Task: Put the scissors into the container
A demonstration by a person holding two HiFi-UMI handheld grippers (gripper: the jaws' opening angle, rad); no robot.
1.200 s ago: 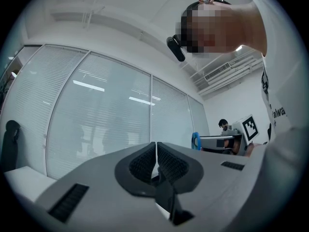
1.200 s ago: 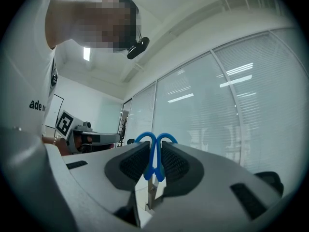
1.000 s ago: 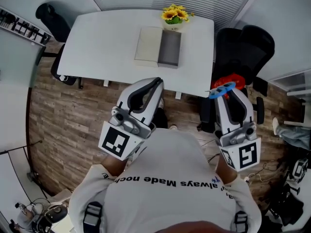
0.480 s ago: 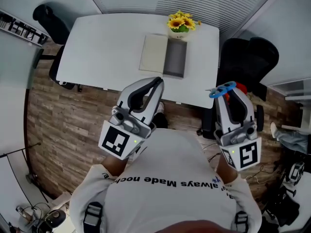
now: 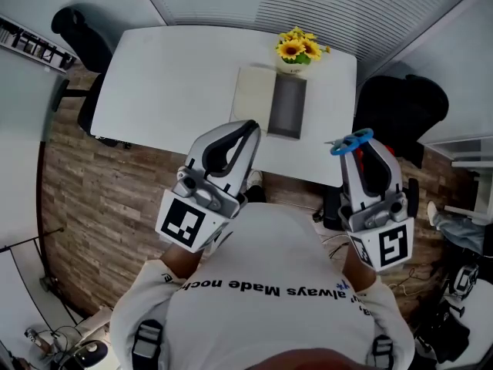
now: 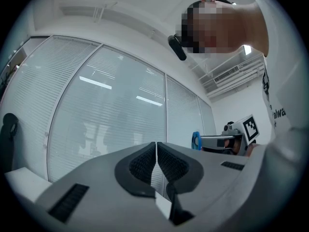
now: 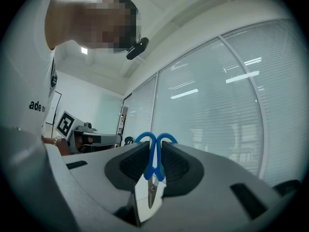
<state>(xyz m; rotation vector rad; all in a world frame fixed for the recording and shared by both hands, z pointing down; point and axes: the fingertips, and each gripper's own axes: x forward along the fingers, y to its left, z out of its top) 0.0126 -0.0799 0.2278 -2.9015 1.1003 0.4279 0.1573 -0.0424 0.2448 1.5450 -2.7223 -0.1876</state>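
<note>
Looking down in the head view, the white table (image 5: 169,75) carries a dark grey container (image 5: 286,106), a shallow open rectangular box lying toward the far right corner. A flat cream panel (image 5: 254,99) of similar outline touches its left side and may be its lid. A small pot of yellow sunflowers (image 5: 296,48) stands at the far edge just behind them. Both tools are held in the air short of the table's near edge. The left gripper (image 5: 248,129) is empty, while the right gripper (image 5: 362,146) carries the scissors (image 5: 348,142) off the near right corner, well apart from the container and likely on the way to it. In the left gripper view, the left gripper (image 6: 156,151) has its ribbed, matte black pads pressed together with nothing between them. It probably only rides along, since one tool suffices for the carry. Pale slatted blinds (image 6: 106,110) fill the background. In the right gripper view, the right gripper (image 7: 154,163) is clamped on the scissors (image 7: 154,153) at the neck of the glossy blue plastic loops. The loops stand out beyond the pads, and the slim metal blades point back toward the camera, closed. That hold keeps the blades shut and the pair steady for lowering into the box.
</note>
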